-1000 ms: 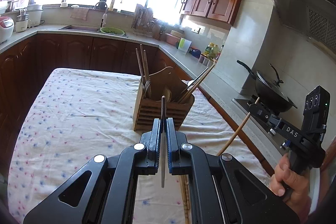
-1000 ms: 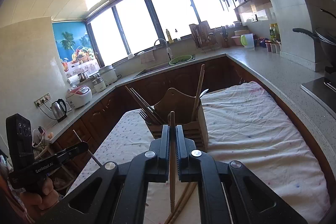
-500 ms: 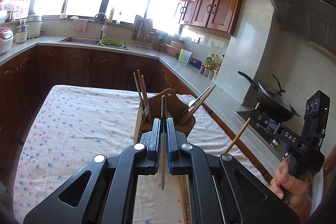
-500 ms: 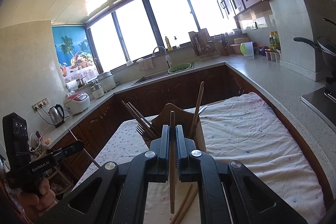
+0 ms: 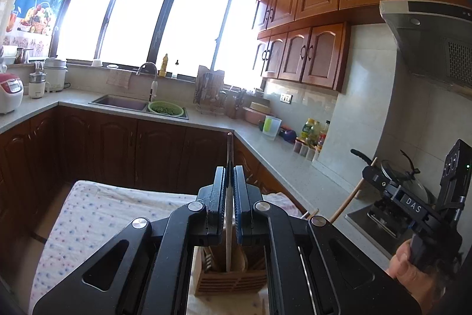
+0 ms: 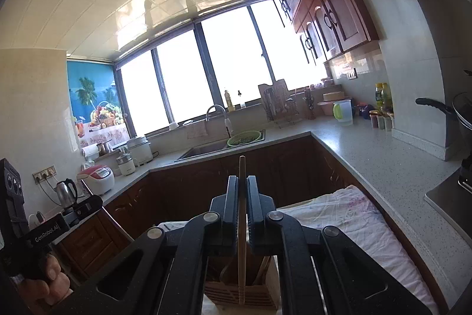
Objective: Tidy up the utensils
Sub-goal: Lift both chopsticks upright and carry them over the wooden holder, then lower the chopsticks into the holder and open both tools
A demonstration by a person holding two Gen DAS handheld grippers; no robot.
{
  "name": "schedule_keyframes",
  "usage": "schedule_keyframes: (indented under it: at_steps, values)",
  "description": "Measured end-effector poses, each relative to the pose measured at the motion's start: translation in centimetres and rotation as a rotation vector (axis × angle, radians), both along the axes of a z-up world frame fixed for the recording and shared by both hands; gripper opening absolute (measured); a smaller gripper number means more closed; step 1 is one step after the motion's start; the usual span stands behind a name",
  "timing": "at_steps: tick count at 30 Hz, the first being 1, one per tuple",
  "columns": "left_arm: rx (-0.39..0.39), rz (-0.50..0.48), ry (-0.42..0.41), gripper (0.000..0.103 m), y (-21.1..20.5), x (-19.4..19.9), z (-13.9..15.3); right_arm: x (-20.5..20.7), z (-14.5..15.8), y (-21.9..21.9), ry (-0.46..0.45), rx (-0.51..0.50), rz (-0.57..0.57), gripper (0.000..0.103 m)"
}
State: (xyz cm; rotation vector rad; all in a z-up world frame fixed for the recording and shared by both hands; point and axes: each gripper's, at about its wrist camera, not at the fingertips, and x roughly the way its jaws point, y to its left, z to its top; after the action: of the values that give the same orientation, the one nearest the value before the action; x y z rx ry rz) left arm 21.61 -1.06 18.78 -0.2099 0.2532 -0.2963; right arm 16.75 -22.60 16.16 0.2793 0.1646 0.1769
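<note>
1. The left claw (image 5: pixel 229 182) is shut tight on a thin grey stick (image 5: pixel 229 205). It may be a chopstick or a knife; I cannot tell which.
2. The right claw (image 6: pixel 242 191) is shut tight on a wooden chopstick (image 6: pixel 242 229).
3. Both sticks stand almost straight up. Their low ends hang over the wooden holder (image 5: pixel 233 278), which sits on the dotted cloth (image 5: pixel 88 214) of the table.
4. In the left view the grey stick's low end seems to dip into the holder, near the forks (image 5: pixel 208 259) there. I cannot tell if it touches the bottom.
5. In the right view the chopstick's low end shows in front of the holder (image 6: pixel 236 291), so it may not be inside yet.
6. The step now, I think, is putting both sticks down into the holder.
7. Next, each stick should go straight down into a free slot, and then the claw should let go. The sticks must stay upright so they do not bump the things in there.
8. A second ago the holder was far in front of both claws, out on the table. Now both cameras look up at the windows (image 5: pixel 165 25), and the holder sits low, right under the claws.
9. Both claws have moved over it and tipped up. They held the same sticks then too.
</note>
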Motion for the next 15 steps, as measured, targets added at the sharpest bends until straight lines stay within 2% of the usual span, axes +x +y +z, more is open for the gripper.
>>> schedule_keyframes:
  at_steps: [6,15]
  values:
    - [-0.004,0.013,0.008,0.004,-1.2,2.9,-2.3,2.9,0.0,0.1,-0.028,0.002,-0.037,0.005]
    - [0.033,0.001,0.075,0.004,-2.1,3.8,-7.1,4.2,-4.5,1.2,0.01,-0.015,-0.037,0.005]
